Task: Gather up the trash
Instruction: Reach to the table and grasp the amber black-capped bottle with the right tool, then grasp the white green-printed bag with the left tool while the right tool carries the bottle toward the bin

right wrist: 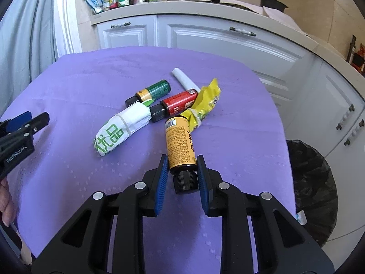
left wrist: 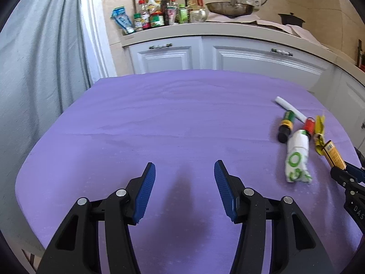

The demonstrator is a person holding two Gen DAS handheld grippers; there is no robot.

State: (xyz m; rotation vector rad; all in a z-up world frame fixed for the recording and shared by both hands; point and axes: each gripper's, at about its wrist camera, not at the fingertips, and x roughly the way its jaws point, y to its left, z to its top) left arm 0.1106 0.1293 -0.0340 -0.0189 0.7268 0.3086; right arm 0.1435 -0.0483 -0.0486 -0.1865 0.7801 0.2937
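A pile of trash lies on the purple tablecloth [right wrist: 68, 171]: an orange bottle [right wrist: 180, 143], a red bottle [right wrist: 178, 104], a green bottle [right wrist: 152, 92], a white wrapper with green print [right wrist: 121, 130], a yellow wrapper [right wrist: 205, 101] and a white paper roll [right wrist: 184, 80]. My right gripper [right wrist: 182, 171] is shut on the orange bottle at its black-capped end. My left gripper [left wrist: 184, 182] is open and empty over bare cloth, left of the pile. The pile also shows in the left wrist view, with the white wrapper [left wrist: 296, 157] nearest.
A bin lined with a black bag [right wrist: 312, 187] stands on the floor right of the table. White cabinets [left wrist: 171, 54] and a counter with jars and bottles [left wrist: 159, 13] lie beyond the table's far edge. A grey curtain [left wrist: 41, 57] hangs at left.
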